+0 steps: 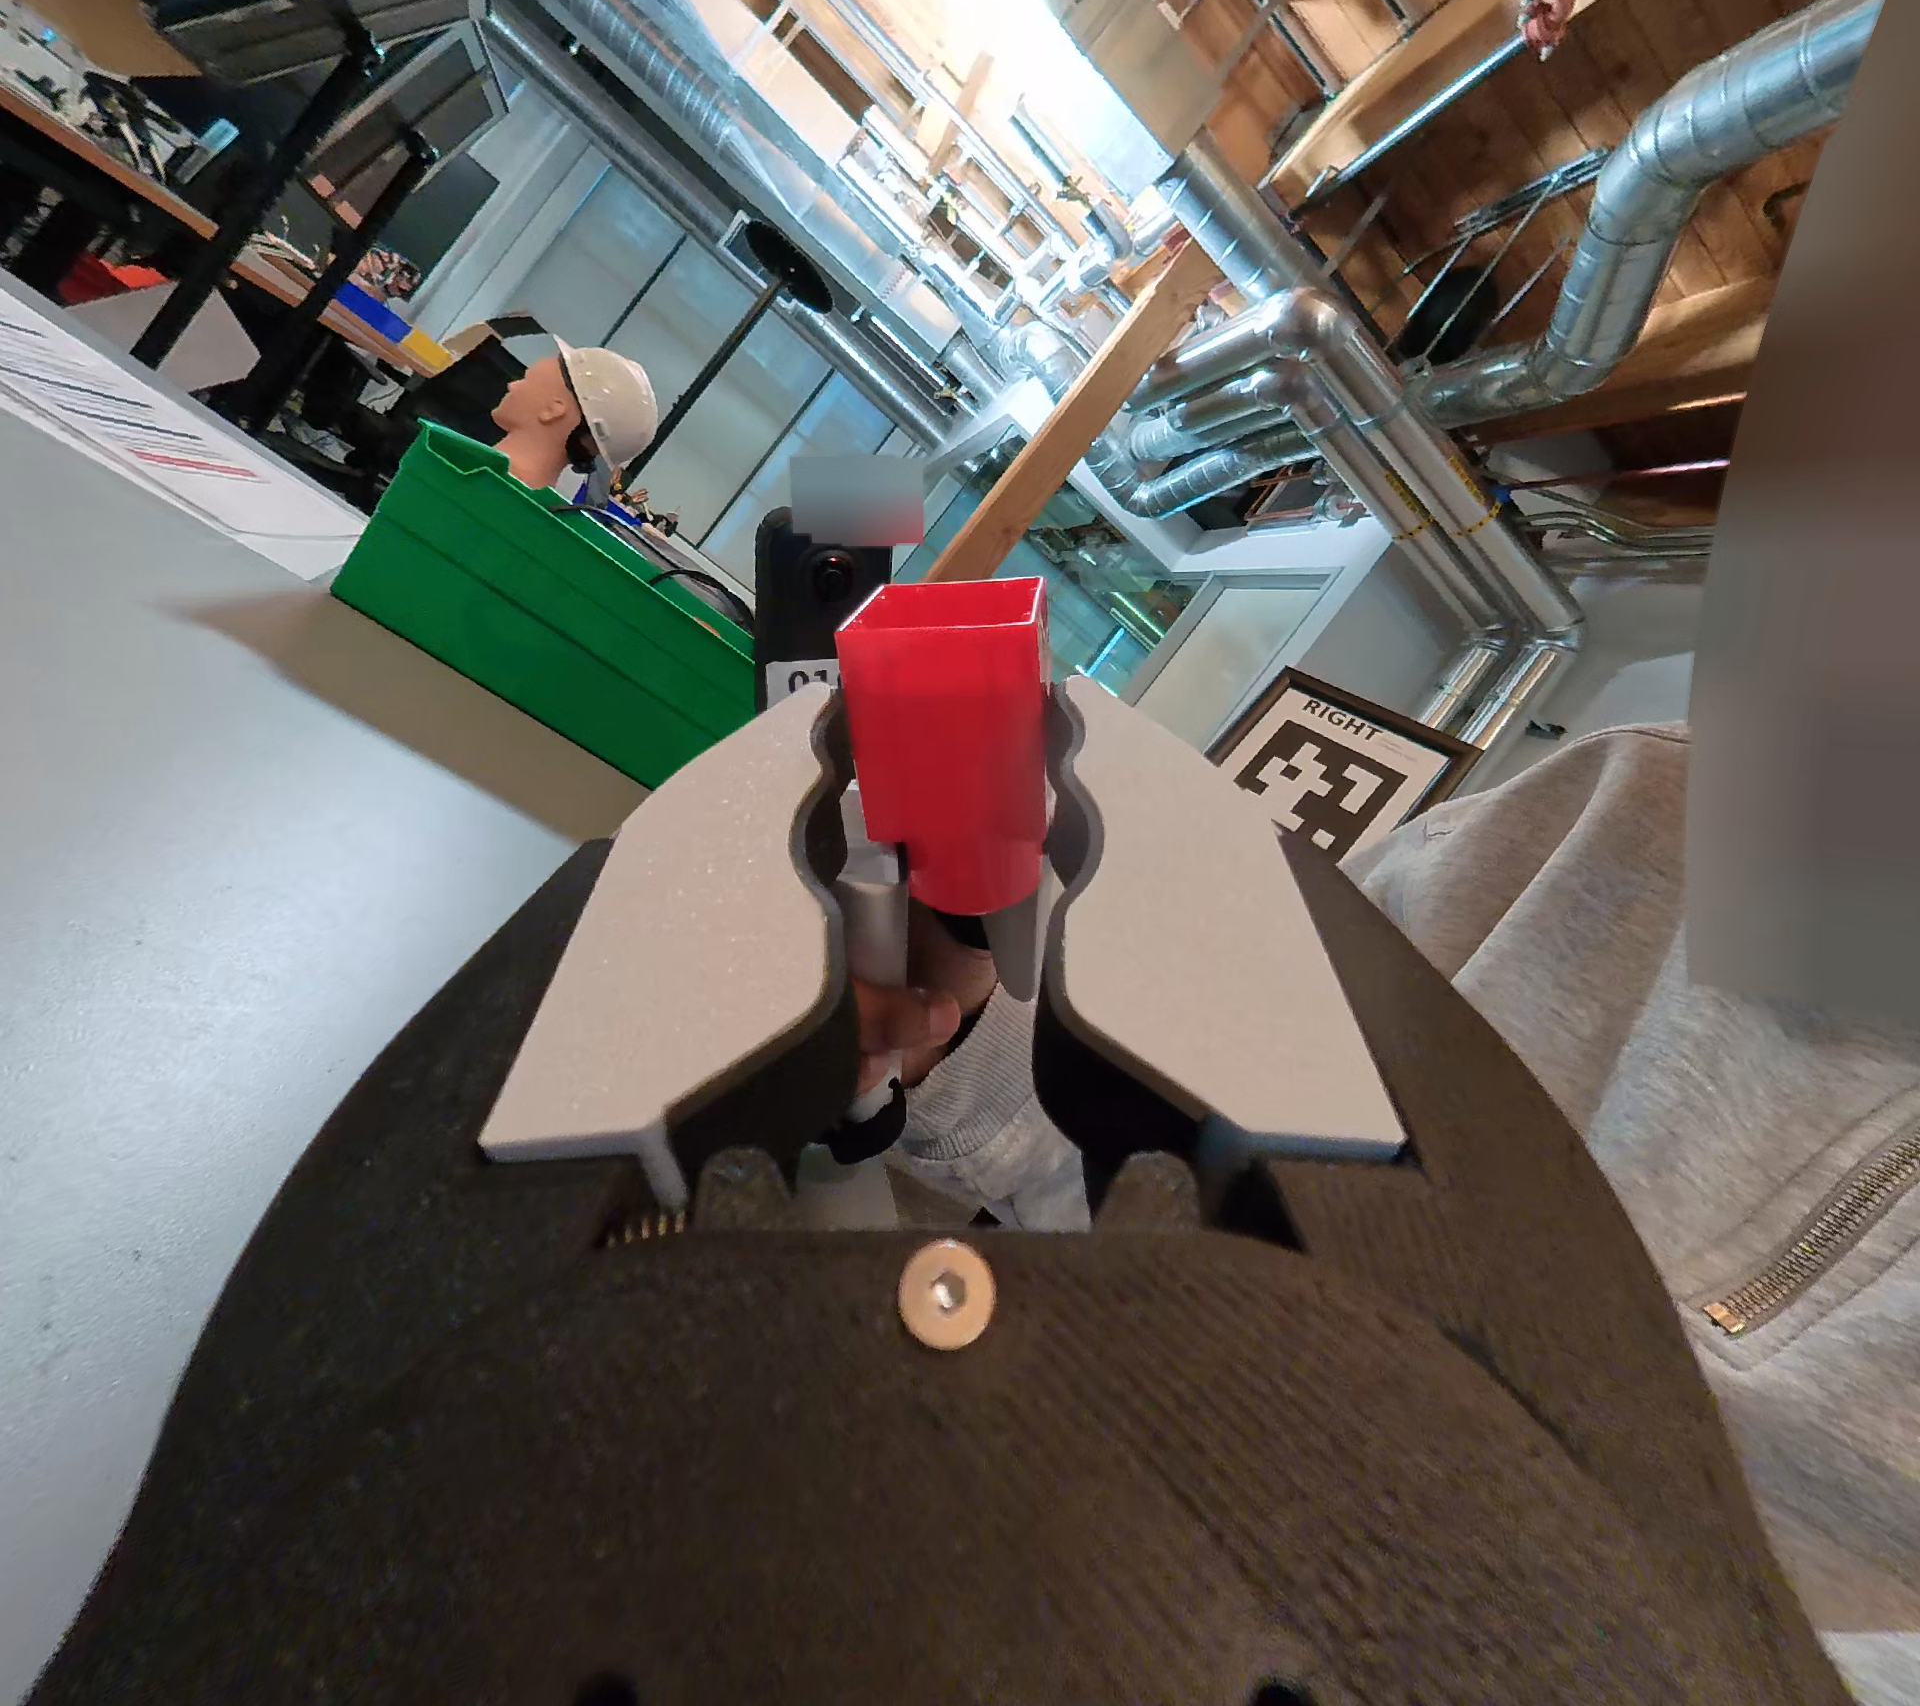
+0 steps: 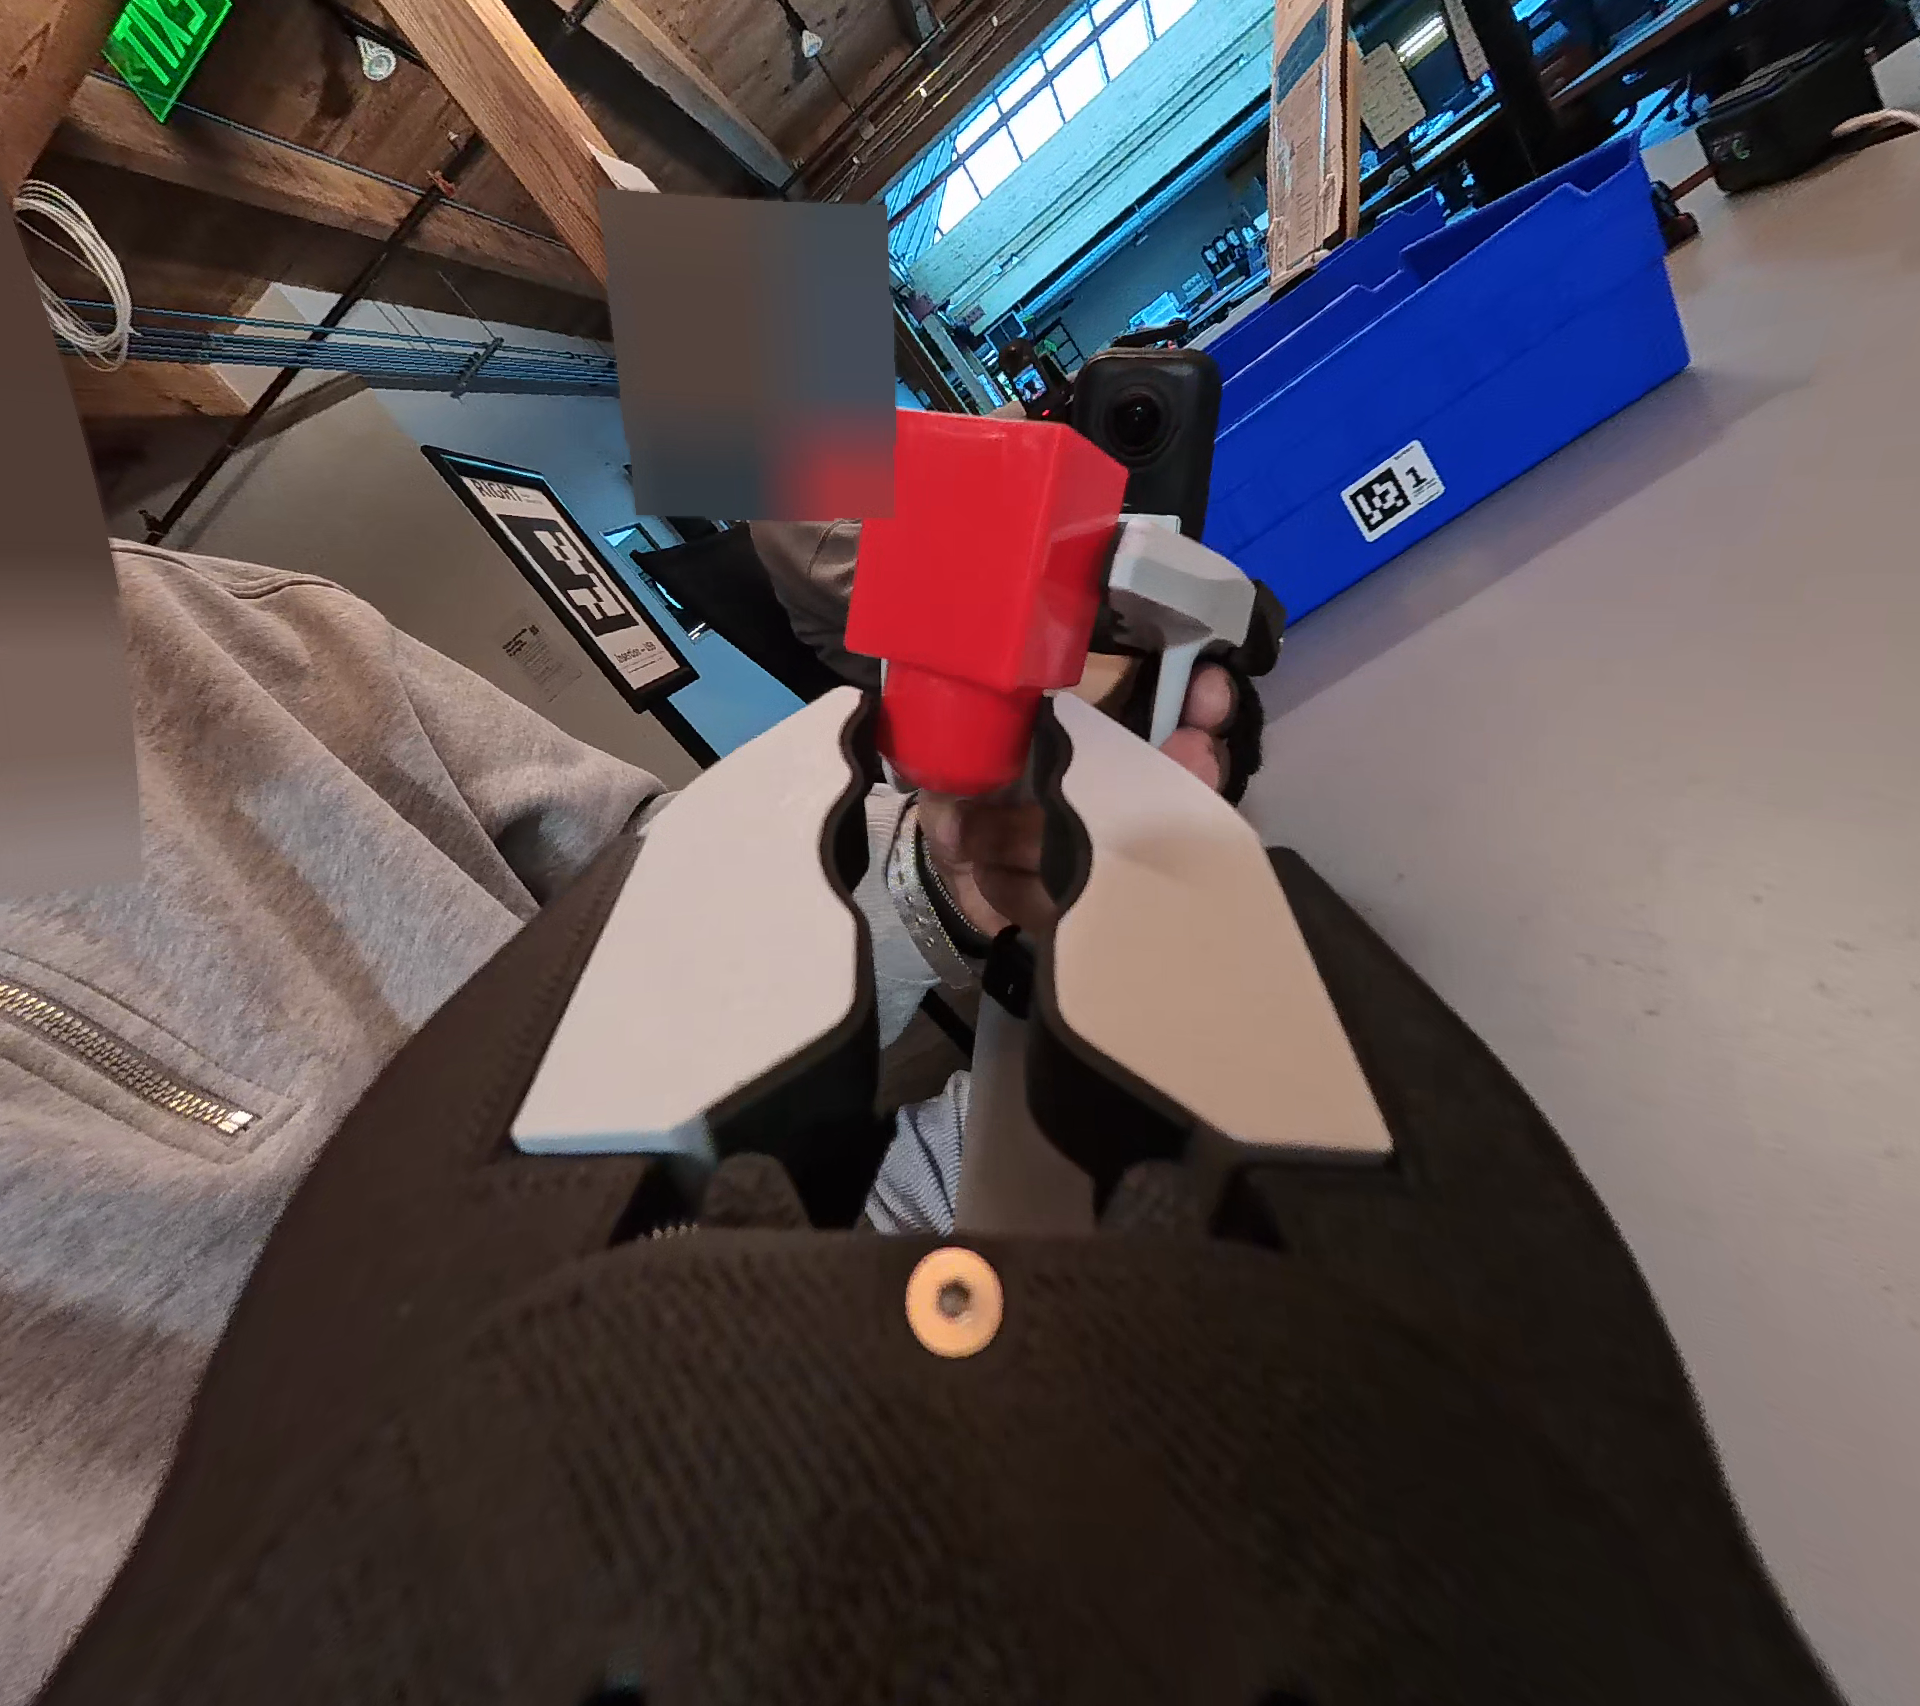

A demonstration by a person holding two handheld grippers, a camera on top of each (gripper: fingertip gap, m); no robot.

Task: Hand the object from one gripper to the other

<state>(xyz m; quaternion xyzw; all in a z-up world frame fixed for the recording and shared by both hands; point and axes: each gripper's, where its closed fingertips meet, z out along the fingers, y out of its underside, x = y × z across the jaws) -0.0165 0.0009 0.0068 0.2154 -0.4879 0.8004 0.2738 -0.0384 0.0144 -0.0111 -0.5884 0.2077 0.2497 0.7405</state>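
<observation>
The red object (image 1: 940, 721) has an open square upper part and a round lower stub. In the left wrist view it is upright between the tips of my left gripper (image 1: 940, 721), which is shut on the square part. The right gripper's grey fingers (image 1: 875, 913) flank the round stub just behind it. In the right wrist view the red object (image 2: 977, 576) is held above the table, and my right gripper (image 2: 956, 731) is shut on its round stub. A finger of the left gripper (image 2: 1174, 586) presses on the side of the square part.
A green bin (image 1: 540, 596) and a blue bin (image 2: 1455, 368) stand on the grey table (image 2: 1610, 825). A framed marker board (image 1: 1340, 783) leans behind. The person's grey zip jacket (image 1: 1558, 1085) is close beside both grippers. The grippers are tip to tip, or close to it.
</observation>
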